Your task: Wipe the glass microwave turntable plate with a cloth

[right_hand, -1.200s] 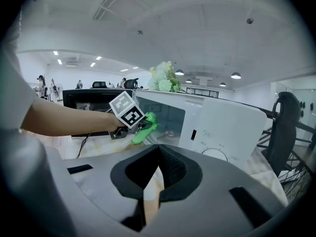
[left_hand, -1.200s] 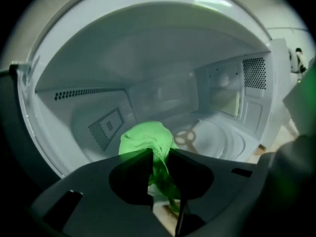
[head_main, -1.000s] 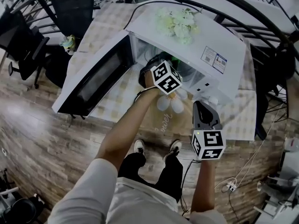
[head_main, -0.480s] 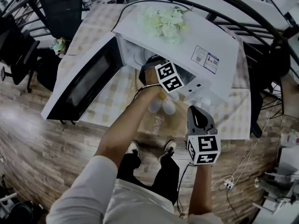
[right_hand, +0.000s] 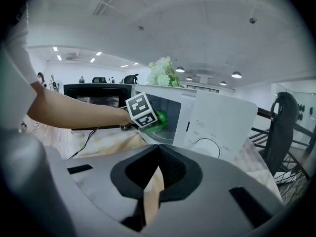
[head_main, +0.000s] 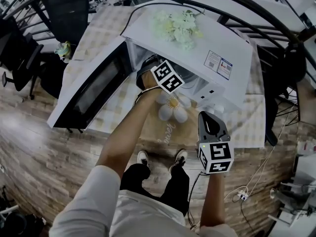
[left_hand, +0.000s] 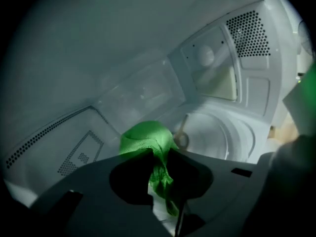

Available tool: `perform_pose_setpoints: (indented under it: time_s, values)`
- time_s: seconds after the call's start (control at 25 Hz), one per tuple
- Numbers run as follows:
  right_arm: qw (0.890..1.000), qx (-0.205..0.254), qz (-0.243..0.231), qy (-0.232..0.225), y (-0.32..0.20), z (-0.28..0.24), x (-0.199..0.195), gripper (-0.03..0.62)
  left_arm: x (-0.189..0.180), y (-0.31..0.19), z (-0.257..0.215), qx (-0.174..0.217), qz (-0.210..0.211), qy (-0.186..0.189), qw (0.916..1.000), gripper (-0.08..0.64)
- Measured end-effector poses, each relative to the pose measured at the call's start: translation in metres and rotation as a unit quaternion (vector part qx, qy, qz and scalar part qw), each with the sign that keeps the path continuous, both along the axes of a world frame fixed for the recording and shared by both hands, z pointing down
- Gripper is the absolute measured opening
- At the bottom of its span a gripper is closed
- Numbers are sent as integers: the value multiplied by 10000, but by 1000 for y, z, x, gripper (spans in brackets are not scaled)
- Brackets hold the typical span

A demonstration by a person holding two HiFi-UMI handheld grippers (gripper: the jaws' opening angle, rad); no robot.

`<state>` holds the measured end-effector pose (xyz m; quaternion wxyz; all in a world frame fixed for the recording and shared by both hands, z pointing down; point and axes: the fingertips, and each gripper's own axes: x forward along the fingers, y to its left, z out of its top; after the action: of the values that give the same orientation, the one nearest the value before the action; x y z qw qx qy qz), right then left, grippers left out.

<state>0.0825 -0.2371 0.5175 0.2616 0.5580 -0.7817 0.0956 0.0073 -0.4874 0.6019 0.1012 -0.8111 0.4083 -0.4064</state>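
Note:
My left gripper [left_hand: 160,157] reaches into the open white microwave [head_main: 222,38] and is shut on a bunched green cloth [left_hand: 148,139]. Just past the cloth lies the round turntable [left_hand: 222,132] on the oven floor, with a small ring [left_hand: 181,141] near its edge. I cannot tell whether the cloth touches the turntable. In the right gripper view the cloth [right_hand: 160,117] shows green at the oven mouth behind the left gripper's marker cube [right_hand: 142,111]. My right gripper [head_main: 207,115] hangs in front of the table, jaws shut on nothing.
The microwave door [head_main: 94,90] swings wide open to the left. White artificial flowers [head_main: 180,26] lie on the oven's top. A flower-shaped mat [head_main: 173,107] lies on the checked tablecloth [head_main: 118,107]. Black office chairs [head_main: 69,9] stand at the far left.
My left gripper has shifted a little left and deeper into the microwave with the cloth. The right gripper has barely moved.

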Motion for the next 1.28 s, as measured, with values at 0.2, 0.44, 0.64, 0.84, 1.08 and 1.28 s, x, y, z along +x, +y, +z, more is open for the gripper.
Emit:
perform_pose_setpoints:
  time_s: [0.2, 0.44, 0.64, 0.84, 1.08, 1.28]
  values:
    - [10000, 13, 35, -7, 7, -7, 3, 12, 37, 29, 0, -188, 516, 266, 9981, 101]
    - [9997, -126, 197, -79, 19, -15, 13, 12, 69, 71, -1, -454, 998, 355, 9933, 100]
    - [9996, -112, 231, -110, 19, -35, 20, 12, 40, 74, -2, -692, 463, 786, 9934, 100]
    - [9998, -32, 176, -118, 17, -54, 21, 12, -14, 76, 0, -790, -216, 841, 9931, 100]
    - [9996, 278, -82, -54, 13, -95, 18, 12, -55, 103, -11, -1103, -539, 947, 9879, 100]
    - [9976, 610, -322, -13, 15, -143, 18, 12, -78, 146, -57, -1131, -711, 1820, 9742, 101]
